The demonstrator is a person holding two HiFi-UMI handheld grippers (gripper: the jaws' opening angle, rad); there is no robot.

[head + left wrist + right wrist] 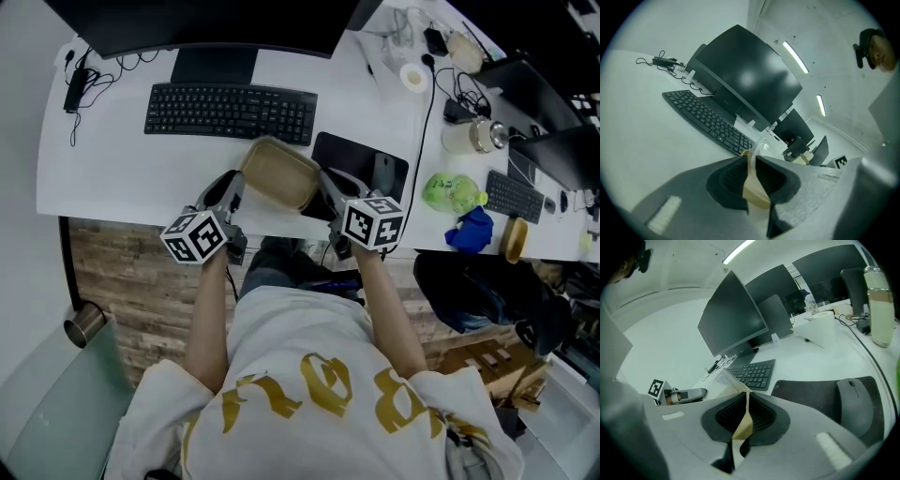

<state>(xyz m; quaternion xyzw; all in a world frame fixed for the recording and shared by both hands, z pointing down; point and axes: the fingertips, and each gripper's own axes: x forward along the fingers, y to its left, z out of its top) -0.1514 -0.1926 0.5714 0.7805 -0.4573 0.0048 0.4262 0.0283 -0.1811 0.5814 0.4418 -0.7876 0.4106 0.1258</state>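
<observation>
Office. White desk (112, 159) carrying a black keyboard (230, 112), a large monitor (206, 23), a mouse (385, 174) on a dark pad (342, 155), and cables. Second keyboard (514, 195) at right. More screens (776, 317) stand in a row behind. Strip lights (797, 57) in a white ceiling. Wood-plank floor (141, 281).

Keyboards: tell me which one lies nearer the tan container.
The large black keyboard, directly beyond the tan container; the small keyboard sits far right, past the mouse pad.
</observation>
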